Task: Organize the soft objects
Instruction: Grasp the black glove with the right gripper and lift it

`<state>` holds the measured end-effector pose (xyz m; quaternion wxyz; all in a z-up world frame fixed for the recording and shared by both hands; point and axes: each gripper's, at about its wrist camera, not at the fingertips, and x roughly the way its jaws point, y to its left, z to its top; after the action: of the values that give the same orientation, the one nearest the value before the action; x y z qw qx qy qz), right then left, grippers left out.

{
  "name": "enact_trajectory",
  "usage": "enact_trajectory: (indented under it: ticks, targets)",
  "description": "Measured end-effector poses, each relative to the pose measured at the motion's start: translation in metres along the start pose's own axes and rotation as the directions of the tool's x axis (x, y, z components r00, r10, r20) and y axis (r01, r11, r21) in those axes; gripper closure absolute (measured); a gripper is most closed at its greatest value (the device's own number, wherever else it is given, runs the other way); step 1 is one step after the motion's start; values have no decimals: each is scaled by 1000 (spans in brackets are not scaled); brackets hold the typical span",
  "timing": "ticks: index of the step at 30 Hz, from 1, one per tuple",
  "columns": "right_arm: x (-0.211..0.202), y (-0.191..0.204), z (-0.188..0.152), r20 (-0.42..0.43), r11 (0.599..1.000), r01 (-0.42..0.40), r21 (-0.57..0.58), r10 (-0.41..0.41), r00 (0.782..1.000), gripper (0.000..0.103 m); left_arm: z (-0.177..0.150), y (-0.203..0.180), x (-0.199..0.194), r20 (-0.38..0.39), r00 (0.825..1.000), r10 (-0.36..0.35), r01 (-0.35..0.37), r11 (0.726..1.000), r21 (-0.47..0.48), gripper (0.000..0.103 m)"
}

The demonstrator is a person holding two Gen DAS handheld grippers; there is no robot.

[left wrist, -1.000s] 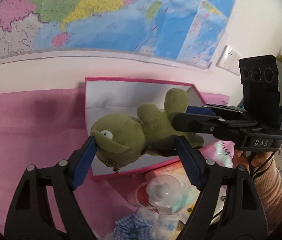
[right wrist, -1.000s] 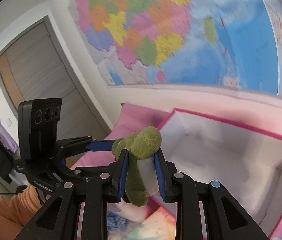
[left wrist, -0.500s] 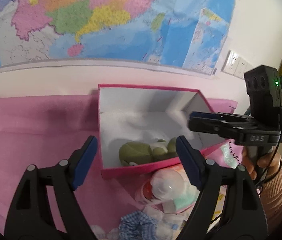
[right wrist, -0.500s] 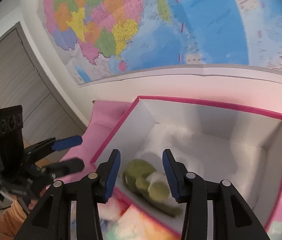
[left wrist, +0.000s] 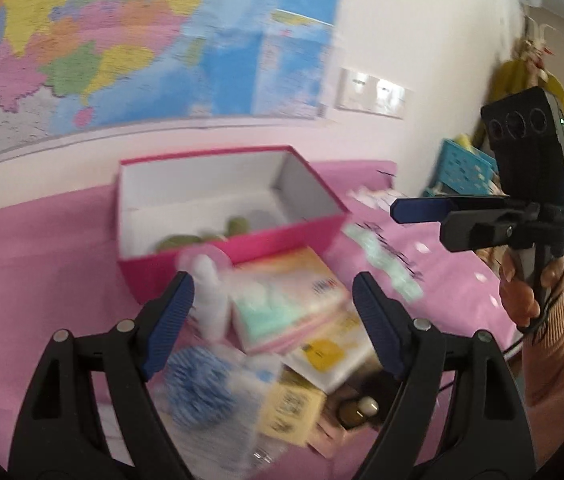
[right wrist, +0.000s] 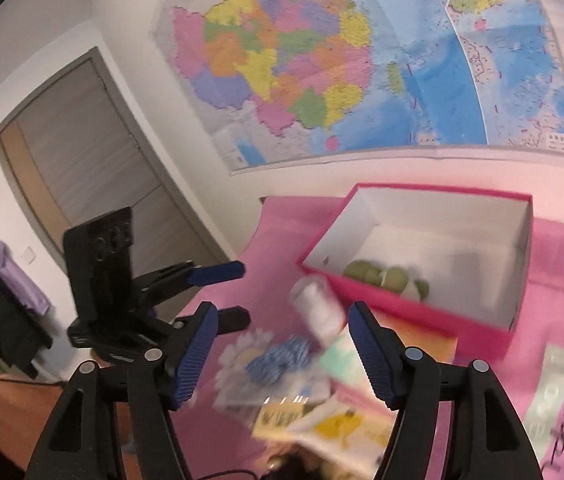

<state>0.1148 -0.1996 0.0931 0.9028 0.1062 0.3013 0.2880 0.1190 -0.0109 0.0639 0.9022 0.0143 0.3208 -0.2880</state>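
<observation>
Both tools wide open and holding nothing; green plush toy sits in the pink box.

We see the left tool (left wrist: 272,300) spread over a blurred pile on the pink surface (left wrist: 42,280): blue-white scrunchie (left wrist: 198,384), white bottle (left wrist: 210,300), pastel packets (left wrist: 282,304). Just behind the pile, the pink box (left wrist: 242,248) with white walls, the plush toy (right wrist: 386,278) against its near wall. The right tool (right wrist: 282,348) hangs over the same pile, empty. Wall map (right wrist: 342,60) behind.

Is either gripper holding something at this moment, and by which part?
Nothing is held. The left gripper and the right gripper are both open; the green plush toy lies in the pink cardboard box.
</observation>
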Motion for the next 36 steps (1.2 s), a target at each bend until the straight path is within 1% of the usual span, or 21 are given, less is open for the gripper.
enact_trajectory:
  ticks: [2, 6, 7, 9, 11, 13, 17, 19, 21, 23, 27, 28, 29, 30, 31, 32, 33, 34, 36]
  targets:
    - [-11, 7, -16, -8, 1000, 0, -1, 0, 1000, 33, -12, -10, -2, -15, 999, -45, 45, 999, 14, 21]
    - [-23, 10, -54, -44, 999, 53, 9, -53, 998, 32, -31, -24, 0, -50, 996, -79, 80, 996, 35, 21]
    - [-22, 10, -66, -67, 996, 91, 13, -90, 994, 32, -34, -26, 1, -59, 994, -90, 92, 995, 34, 21]
    - [-21, 9, -82, -97, 992, 125, 13, -123, 988, 32, -44, -30, 5, -87, 990, -114, 117, 993, 32, 21]
    - [-16, 10, -101, -141, 986, 169, 6, -166, 976, 32, -55, -34, 11, -118, 984, -131, 135, 990, 26, 21]
    - [-10, 13, -115, -177, 981, 191, -12, -190, 966, 32, -64, -35, 17, -148, 979, -142, 146, 989, 14, 21]
    - [-3, 26, -132, -199, 975, 204, -86, -217, 956, 32, -80, -39, 26, -197, 967, -159, 162, 987, -3, 21]
    - [4, 35, -137, -204, 963, 223, -152, -252, 946, 32, -86, -43, 29, -213, 962, -169, 173, 985, -1, 21]
    - [9, 39, -141, -195, 948, 249, -199, -287, 938, 33, -91, -46, 30, -223, 961, -160, 166, 986, 8, 21]
    - [11, 41, -142, -183, 942, 254, -219, -295, 938, 34, -95, -46, 33, -231, 960, -156, 162, 987, 7, 21]
    - [13, 42, -147, -159, 925, 285, -253, -330, 930, 43, -99, -39, 39, -250, 950, -189, 186, 982, -39, 21]
    - [15, 42, -148, -157, 916, 299, -267, -347, 925, 49, -101, -39, 40, -252, 947, -200, 195, 980, -46, 21]
    - [17, 41, -149, -154, 905, 317, -283, -370, 916, 51, -102, -39, 40, -252, 946, -202, 197, 979, -45, 21]
    - [18, 40, -149, -155, 900, 326, -288, -380, 912, 56, -102, -41, 41, -255, 946, -201, 197, 980, -39, 21]
    - [19, 40, -149, -154, 901, 328, -283, -380, 912, 64, -103, -43, 42, -258, 946, -198, 197, 980, -30, 21]
    - [18, 39, -149, -151, 904, 324, -278, -374, 915, 69, -104, -45, 43, -261, 944, -201, 201, 979, -26, 21]
    - [18, 38, -149, -153, 906, 320, -276, -370, 917, 76, -104, -47, 44, -262, 943, -207, 208, 978, -23, 21]
    - [17, 37, -148, -153, 908, 317, -273, -367, 918, 80, -104, -48, 44, -262, 942, -211, 213, 977, -21, 21]
    - [12, 37, -146, -139, 923, 299, -244, -338, 931, 87, -103, -51, 47, -258, 940, -223, 226, 974, -15, 21]
